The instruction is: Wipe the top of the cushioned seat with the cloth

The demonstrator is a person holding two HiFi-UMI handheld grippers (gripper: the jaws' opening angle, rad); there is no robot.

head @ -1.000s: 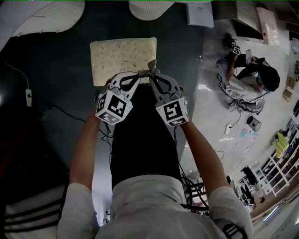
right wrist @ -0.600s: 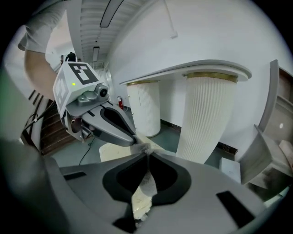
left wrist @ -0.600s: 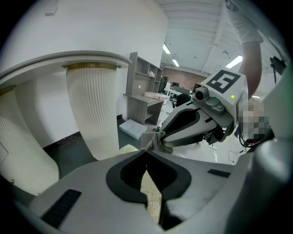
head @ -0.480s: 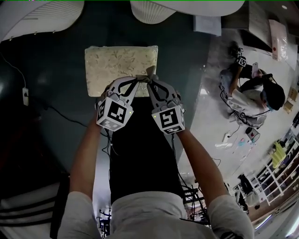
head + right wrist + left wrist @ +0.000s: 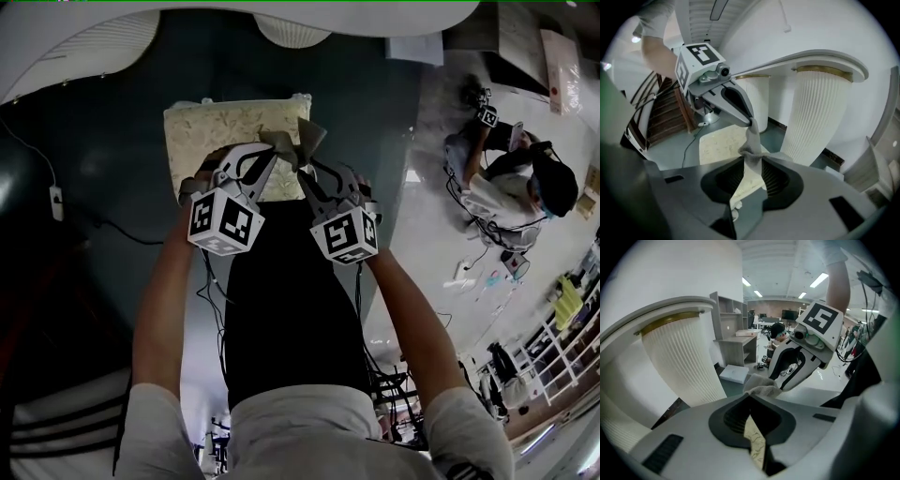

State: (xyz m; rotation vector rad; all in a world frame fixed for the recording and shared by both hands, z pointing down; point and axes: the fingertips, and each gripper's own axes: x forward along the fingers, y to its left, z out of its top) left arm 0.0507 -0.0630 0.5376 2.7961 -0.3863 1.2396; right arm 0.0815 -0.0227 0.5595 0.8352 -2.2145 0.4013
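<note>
The cream patterned cushioned seat (image 5: 220,131) lies on the dark floor ahead of me. Over its near right corner hangs a grey-brown cloth (image 5: 298,142). My left gripper (image 5: 274,148) is shut on one end of the cloth (image 5: 761,389). In the right gripper view the cloth (image 5: 752,140) drops as a strip from the left gripper (image 5: 749,121) into my right gripper (image 5: 752,161). The right jaws have just been opening and stand slightly parted round the strip; the seat (image 5: 719,143) shows through the gap. My right gripper (image 5: 307,174) sits close beside the left.
White ribbed columns (image 5: 300,23) (image 5: 679,357) (image 5: 815,117) stand just beyond the seat. A person (image 5: 511,183) sits on the pale floor at the right amid cables. A power strip and cord (image 5: 56,199) lie at the left. Wooden stairs (image 5: 661,112) show at the left.
Both grippers have come down over the seat's near right part with the cloth. The cloth now flares out wider between the tips, and the right jaws look a little parted.
</note>
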